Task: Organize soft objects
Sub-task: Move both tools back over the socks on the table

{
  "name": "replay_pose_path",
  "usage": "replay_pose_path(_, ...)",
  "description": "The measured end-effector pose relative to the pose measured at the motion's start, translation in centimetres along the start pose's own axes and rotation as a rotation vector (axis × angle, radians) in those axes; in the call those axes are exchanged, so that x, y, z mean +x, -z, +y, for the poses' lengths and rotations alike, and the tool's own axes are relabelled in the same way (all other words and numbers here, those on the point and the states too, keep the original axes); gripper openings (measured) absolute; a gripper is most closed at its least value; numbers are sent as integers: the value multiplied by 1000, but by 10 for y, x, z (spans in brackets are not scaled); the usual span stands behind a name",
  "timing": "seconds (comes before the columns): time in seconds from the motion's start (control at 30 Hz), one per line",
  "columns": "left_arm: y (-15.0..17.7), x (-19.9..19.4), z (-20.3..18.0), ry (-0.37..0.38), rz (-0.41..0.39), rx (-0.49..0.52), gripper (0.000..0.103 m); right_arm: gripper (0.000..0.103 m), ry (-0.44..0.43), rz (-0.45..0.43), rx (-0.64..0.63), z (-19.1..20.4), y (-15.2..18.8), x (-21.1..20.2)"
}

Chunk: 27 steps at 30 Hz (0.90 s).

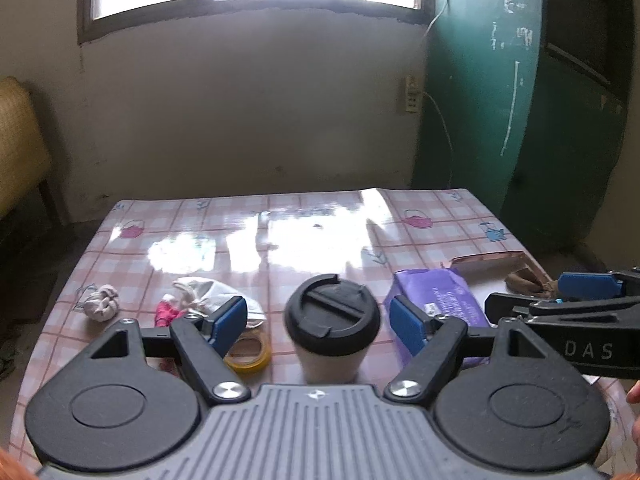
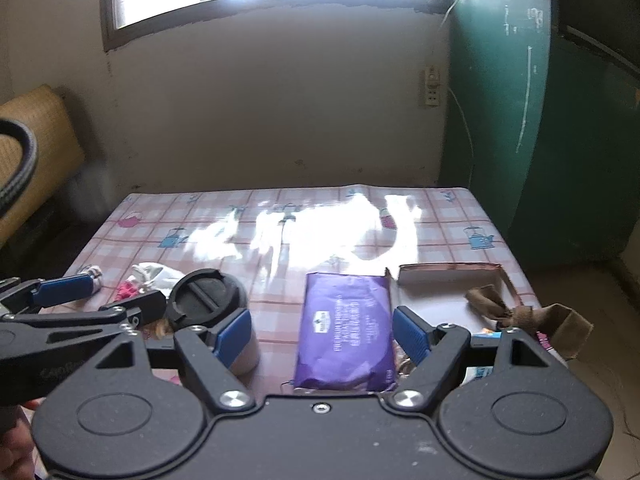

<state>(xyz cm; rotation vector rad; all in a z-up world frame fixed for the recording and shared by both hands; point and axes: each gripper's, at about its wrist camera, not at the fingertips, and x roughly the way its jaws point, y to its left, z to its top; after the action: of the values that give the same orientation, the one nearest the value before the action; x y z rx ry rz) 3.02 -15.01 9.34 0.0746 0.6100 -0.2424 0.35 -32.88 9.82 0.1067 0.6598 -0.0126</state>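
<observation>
On the pink checked tablecloth [image 1: 280, 248] lie a balled pale sock [image 1: 102, 302], a white cloth [image 1: 208, 292] with a pink piece [image 1: 166, 314] beside it, and a purple soft pack [image 1: 440, 300], also in the right wrist view [image 2: 346, 332]. A brown fabric piece [image 2: 496, 304] lies in a cardboard box [image 2: 448, 276] at the right. My left gripper [image 1: 320, 324] is open, its fingers either side of a black-lidded cup [image 1: 332, 320], not touching. My right gripper [image 2: 322, 334] is open and empty over the purple pack.
A roll of yellow tape [image 1: 248, 354] lies left of the cup. The far half of the table shines with window glare. A green cabinet [image 1: 520, 120] stands at the back right, a woven chair [image 1: 20, 148] at the left.
</observation>
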Motion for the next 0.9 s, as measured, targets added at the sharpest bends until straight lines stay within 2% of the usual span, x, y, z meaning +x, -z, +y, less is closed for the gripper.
replay_pose_path(0.9,16,-6,71,-96,14,-92,80,92,-102,40,-89,81,5,22)
